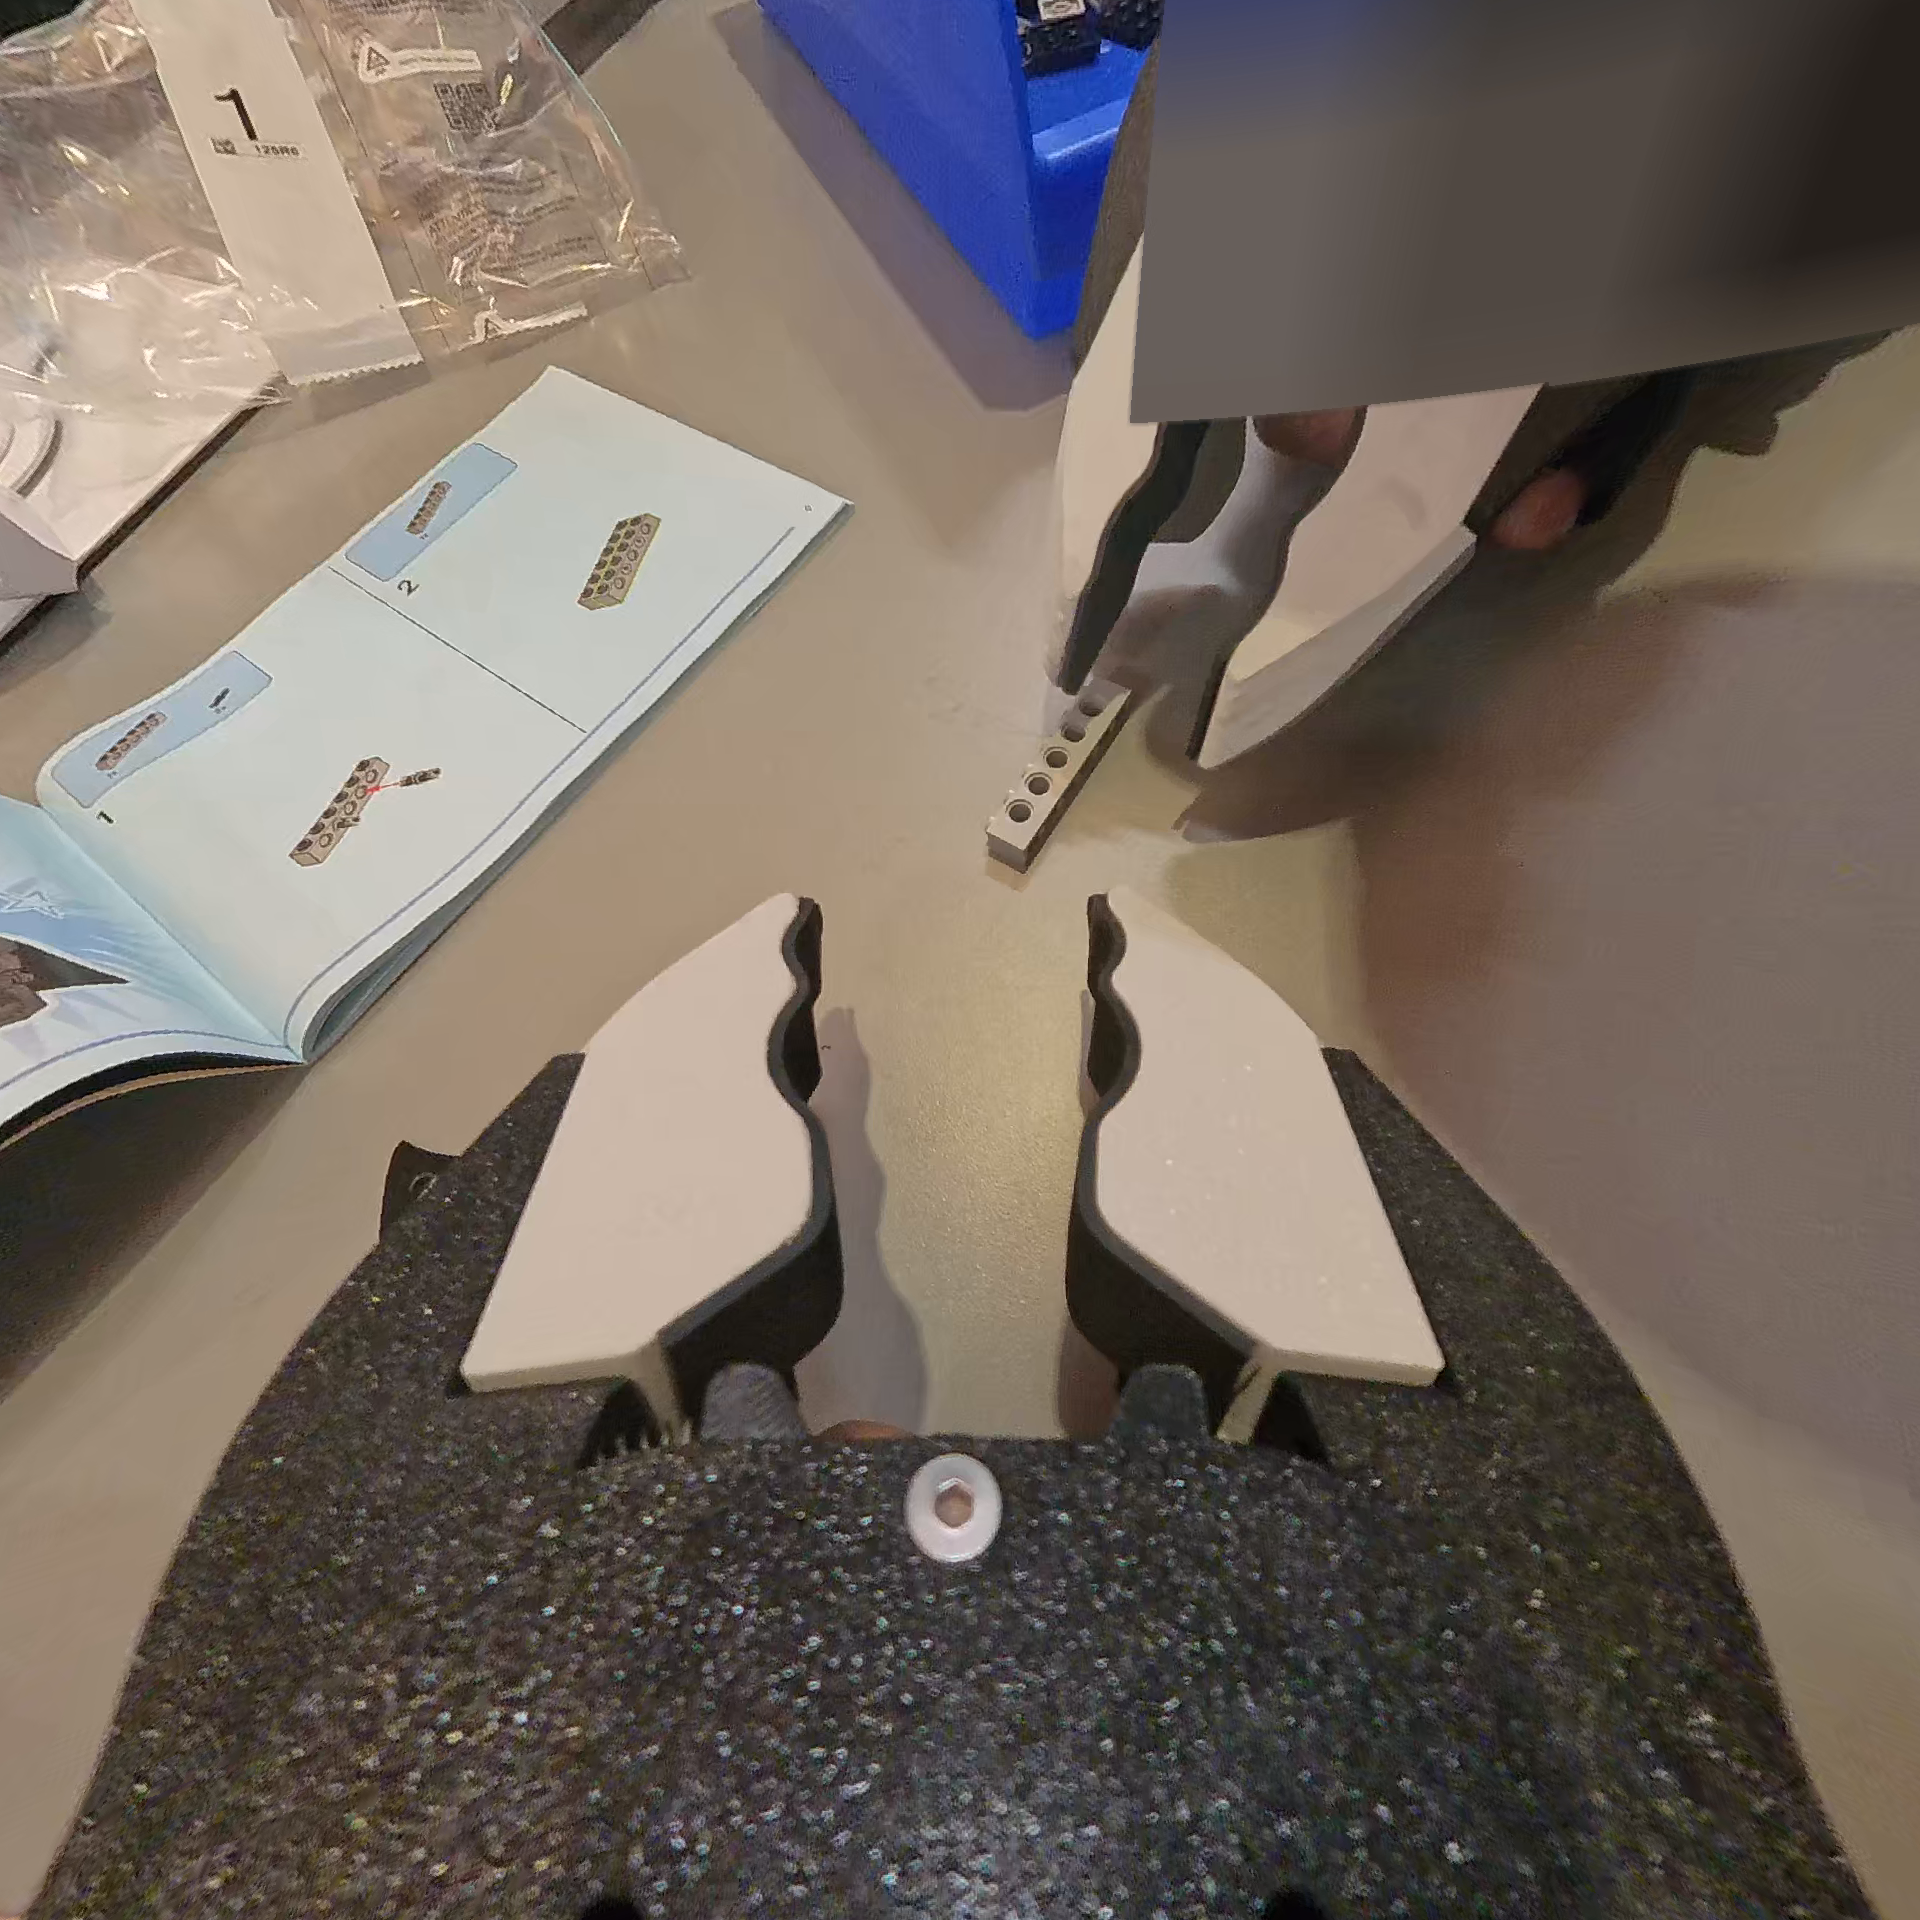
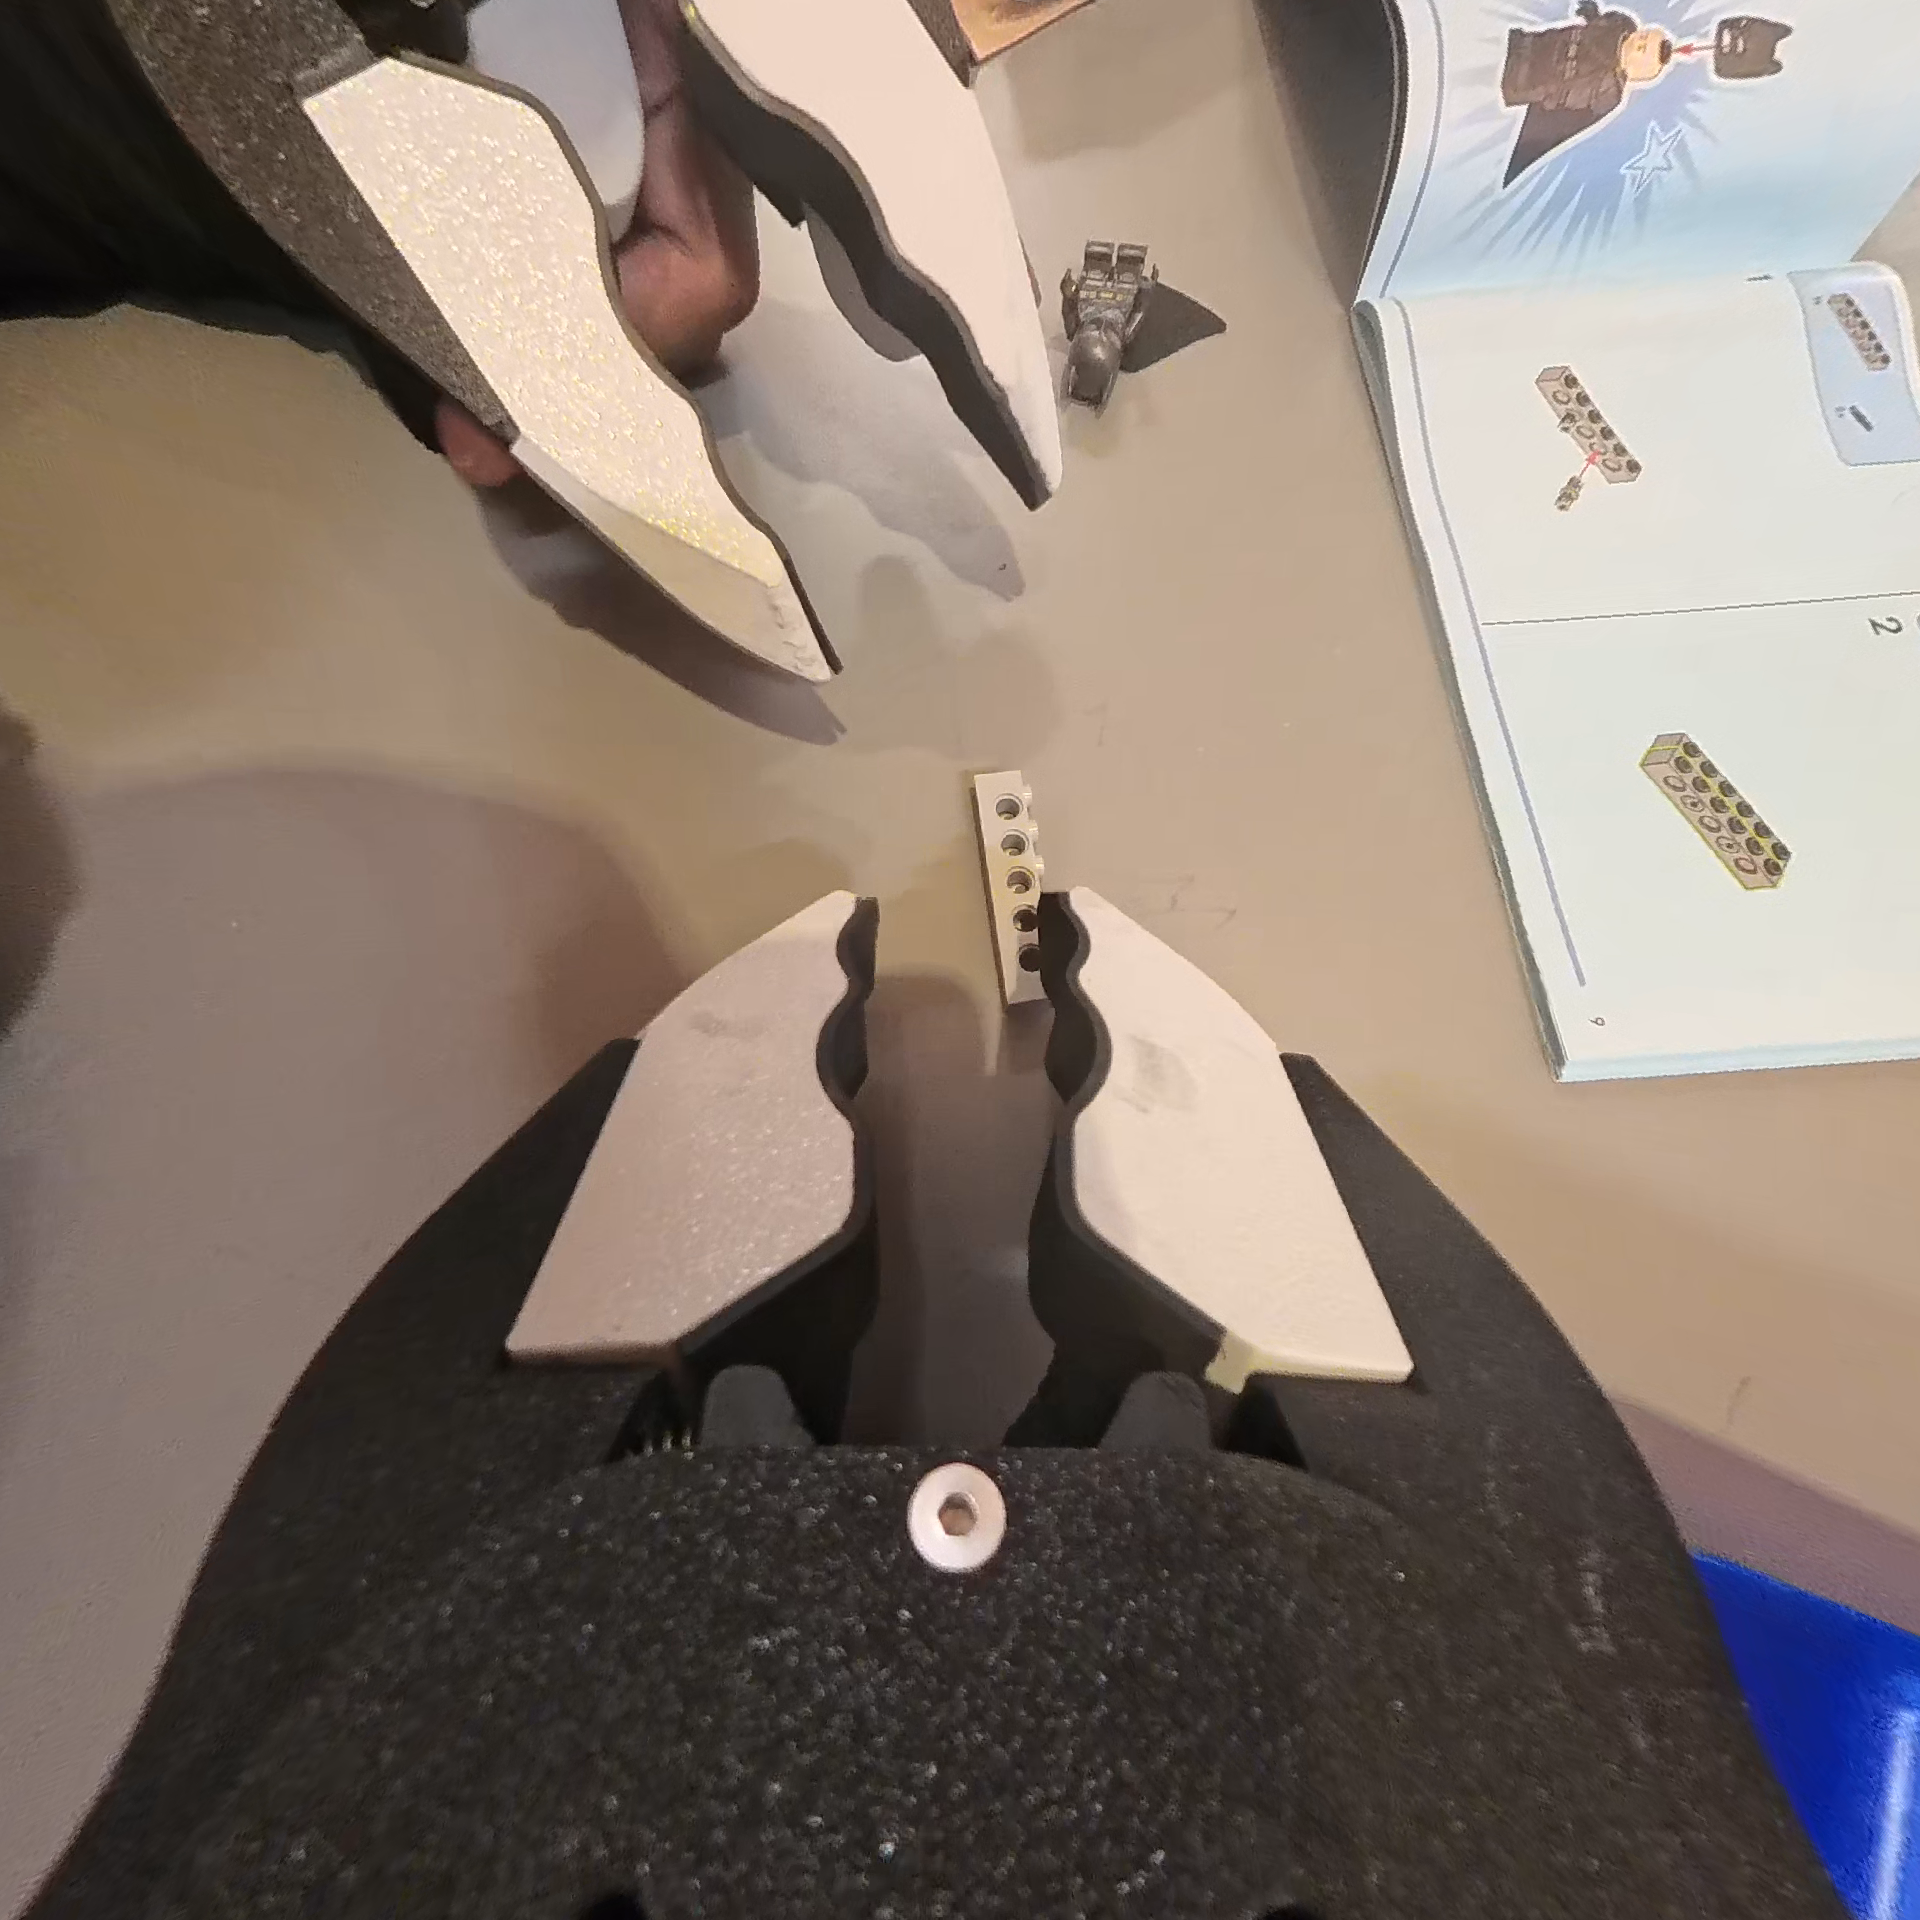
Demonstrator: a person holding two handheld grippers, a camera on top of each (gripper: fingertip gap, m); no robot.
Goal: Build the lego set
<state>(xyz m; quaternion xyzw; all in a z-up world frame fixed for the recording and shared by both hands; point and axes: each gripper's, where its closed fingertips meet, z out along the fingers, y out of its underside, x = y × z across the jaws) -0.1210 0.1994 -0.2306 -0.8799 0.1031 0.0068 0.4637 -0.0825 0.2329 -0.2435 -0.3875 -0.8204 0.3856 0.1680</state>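
On the left of the desk (image 1: 852, 312) lie clear plastic bags (image 1: 312, 187) and an open instruction booklet (image 1: 447, 707). The left tongs (image 1: 951, 914) stand apart, holding nothing, short of the grey holed beam (image 1: 1060, 774). The right tongs (image 2: 956, 914) are also apart: one pad (image 2: 1060, 945) is against the beam's near end, the other is clear. A sound grip would likely need both pads squarely on the beam's long sides.

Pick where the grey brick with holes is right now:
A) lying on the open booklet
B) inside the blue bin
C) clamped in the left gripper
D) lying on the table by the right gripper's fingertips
D: the grey brick lies on the table beside one of the right gripper's fingertips.
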